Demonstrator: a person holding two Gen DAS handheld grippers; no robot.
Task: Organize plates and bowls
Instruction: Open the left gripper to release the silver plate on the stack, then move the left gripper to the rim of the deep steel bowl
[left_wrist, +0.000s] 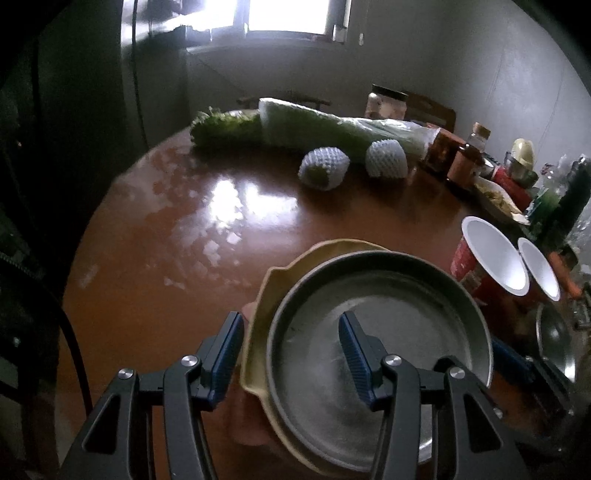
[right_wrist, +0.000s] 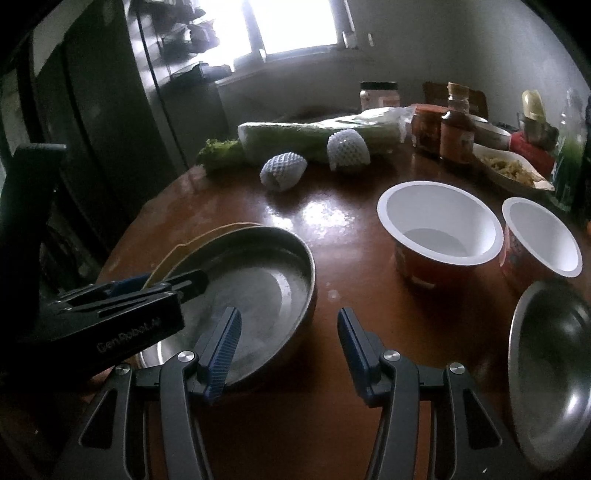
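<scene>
my left gripper (left_wrist: 291, 354) straddles the rims of the empty metal pan (left_wrist: 380, 332) and the yellow plate (left_wrist: 258, 314) under it, though i can't tell whether it pinches. my right gripper (right_wrist: 288, 350) hangs half open, empty. both paper cups (right_wrist: 439, 229) are empty; the steel bowl (right_wrist: 550, 369) is cut off.

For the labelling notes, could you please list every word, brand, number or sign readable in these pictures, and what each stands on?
"Gen Robot.AI", as far as it reads, the last letters blurred: on the side of the left gripper, seen from the right wrist camera.
Red instant-noodle cups: printed sides, too blurred to read.
Sauce bottle and jars: labels too small and blurred to read.
</scene>
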